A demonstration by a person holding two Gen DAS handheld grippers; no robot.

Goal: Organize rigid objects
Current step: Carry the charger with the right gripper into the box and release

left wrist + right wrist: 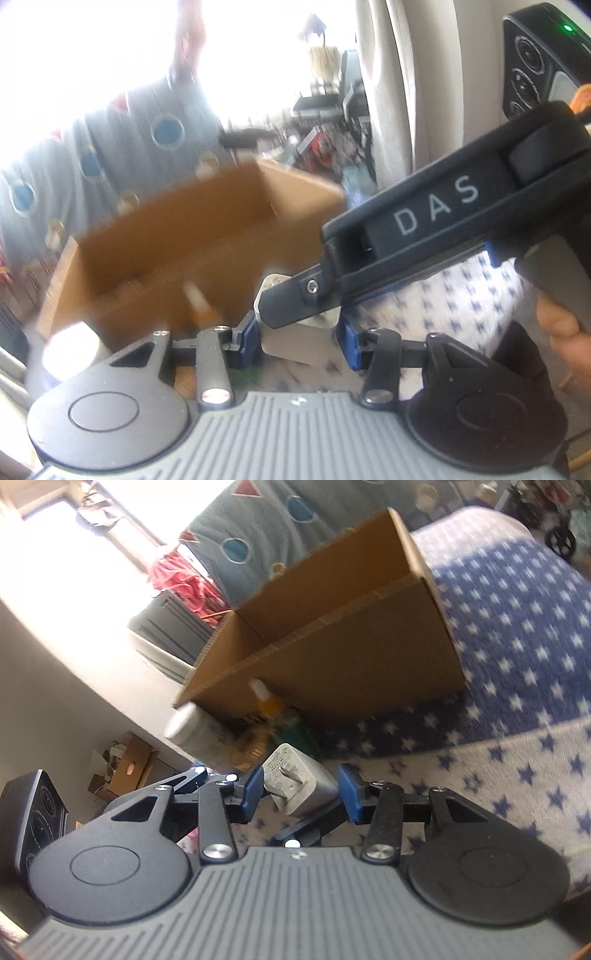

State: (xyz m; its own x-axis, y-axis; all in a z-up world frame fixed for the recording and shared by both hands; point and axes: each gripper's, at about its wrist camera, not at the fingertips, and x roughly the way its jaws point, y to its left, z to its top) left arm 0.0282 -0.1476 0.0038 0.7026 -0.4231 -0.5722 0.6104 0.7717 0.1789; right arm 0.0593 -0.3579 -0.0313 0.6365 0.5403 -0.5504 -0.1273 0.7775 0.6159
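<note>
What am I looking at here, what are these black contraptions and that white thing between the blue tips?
A person holds two hand-held pinching tools, each with a camera looking along its two blue-tipped fingers. One picture comes from the left tool, the other from the right tool. Both seem to pinch one white charger, held above a star-patterned blanket. Behind are an open cardboard box, a white bottle and a small orange bottle.
</note>
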